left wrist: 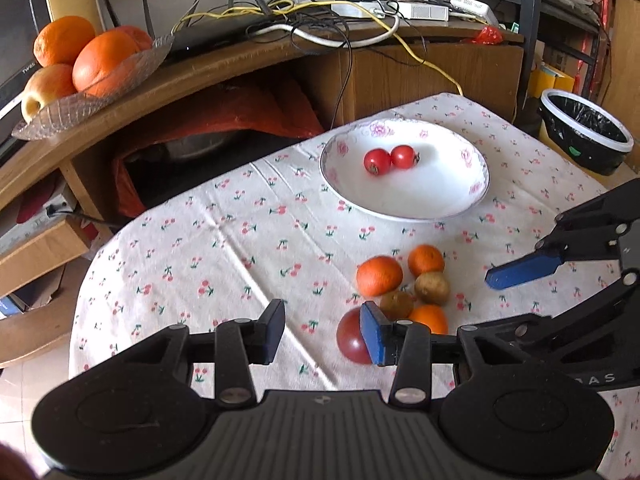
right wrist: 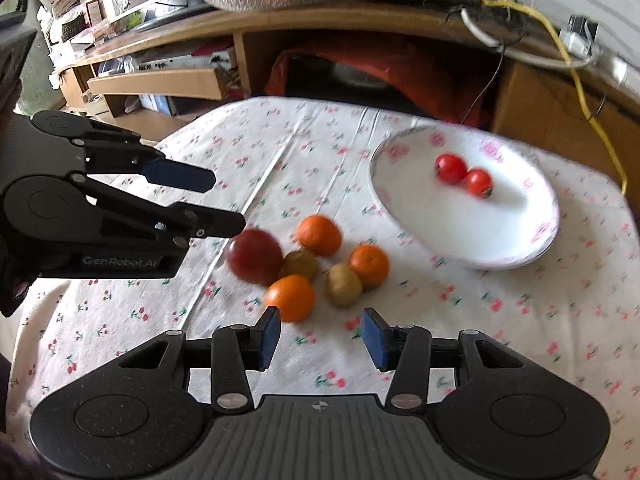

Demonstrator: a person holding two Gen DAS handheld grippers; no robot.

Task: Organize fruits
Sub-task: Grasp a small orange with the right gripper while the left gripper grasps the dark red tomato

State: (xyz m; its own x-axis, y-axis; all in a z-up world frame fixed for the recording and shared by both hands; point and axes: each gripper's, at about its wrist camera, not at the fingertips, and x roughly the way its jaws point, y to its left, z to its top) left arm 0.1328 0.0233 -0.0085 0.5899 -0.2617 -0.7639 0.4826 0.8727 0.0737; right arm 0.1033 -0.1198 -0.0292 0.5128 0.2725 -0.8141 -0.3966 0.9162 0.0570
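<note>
Fruit cluster (right wrist: 308, 268) lies just beyond both spread, empty hand-held grippers, left (left wrist: 322, 330) and right (right wrist: 320, 338).

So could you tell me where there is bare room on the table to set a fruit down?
The cloth left of the fruit pile and plate is bare. The plate's near half is free; two tomatoes sit toward its far side. The pile itself is crowded, fruits touching.

"GenRobot.AI" on the left claw (right wrist: 226, 204) body; part-hidden "AS" on the right claw (left wrist: 516, 296) body.
</note>
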